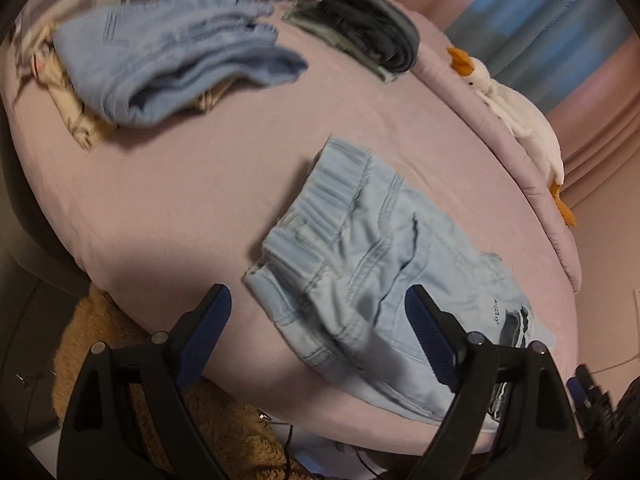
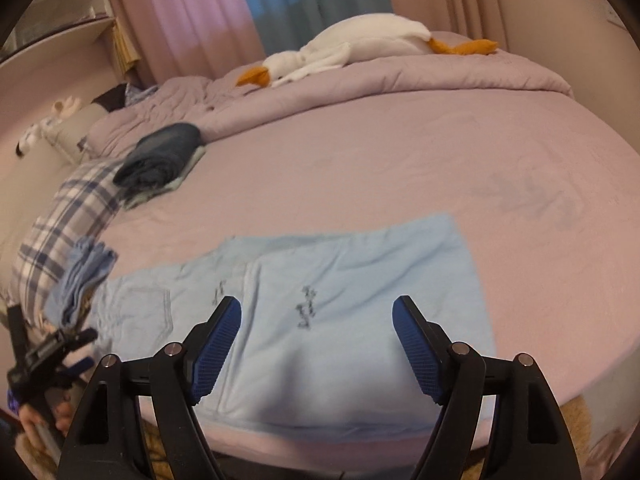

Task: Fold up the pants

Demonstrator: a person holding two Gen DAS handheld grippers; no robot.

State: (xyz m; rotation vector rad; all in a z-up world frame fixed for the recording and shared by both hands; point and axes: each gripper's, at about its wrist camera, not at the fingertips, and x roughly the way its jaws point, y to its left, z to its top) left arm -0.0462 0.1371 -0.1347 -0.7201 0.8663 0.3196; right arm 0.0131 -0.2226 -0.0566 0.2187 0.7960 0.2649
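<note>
With both the left gripper [image 1: 318, 322] and the right gripper [image 2: 317, 334] held apart and empty just above the light-blue pants [image 2: 340, 320] folded on the bed [image 2: 400, 176], the loose layers could be dragged askew if only the top layer is pinched.

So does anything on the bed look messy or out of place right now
Mostly the blue clothes at the far left: loosely heaped, not squared like the dark folded stack. The light blue pants lie flat near the edge, both grippers open above.

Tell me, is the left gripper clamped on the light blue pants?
No, the left gripper is open above the light blue pants, holding nothing.
</note>
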